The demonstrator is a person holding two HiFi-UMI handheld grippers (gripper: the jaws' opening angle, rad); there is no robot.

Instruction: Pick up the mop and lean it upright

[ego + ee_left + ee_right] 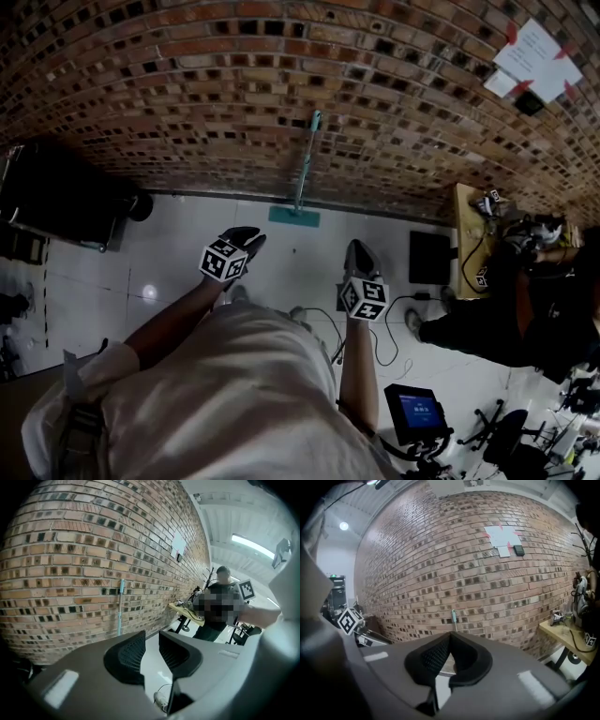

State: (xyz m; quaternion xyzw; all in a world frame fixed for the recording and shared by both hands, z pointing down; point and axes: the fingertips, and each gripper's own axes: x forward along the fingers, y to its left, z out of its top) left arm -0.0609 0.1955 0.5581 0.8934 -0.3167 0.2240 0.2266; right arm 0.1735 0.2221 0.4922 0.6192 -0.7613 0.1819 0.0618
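Note:
The mop [305,159] stands upright against the brick wall, its teal handle leaning on the bricks and its flat teal head [293,216] on the white floor. Both grippers are held well short of it, over the floor. My left gripper [248,236] is open, with a clear gap between its pads and nothing in it; the left gripper view shows the mop handle [120,606] far beyond the jaws [151,641]. My right gripper [358,251] is shut and empty, its tips meeting [450,637]. The mop handle [453,619] shows just above them, distant.
A black case [56,202] lies by the wall at the left. At the right stand a wooden table [464,234] with clutter, a black box [429,256] on the floor and a seated person [506,309]. A cable [375,337] and a screen [417,412] are near my feet.

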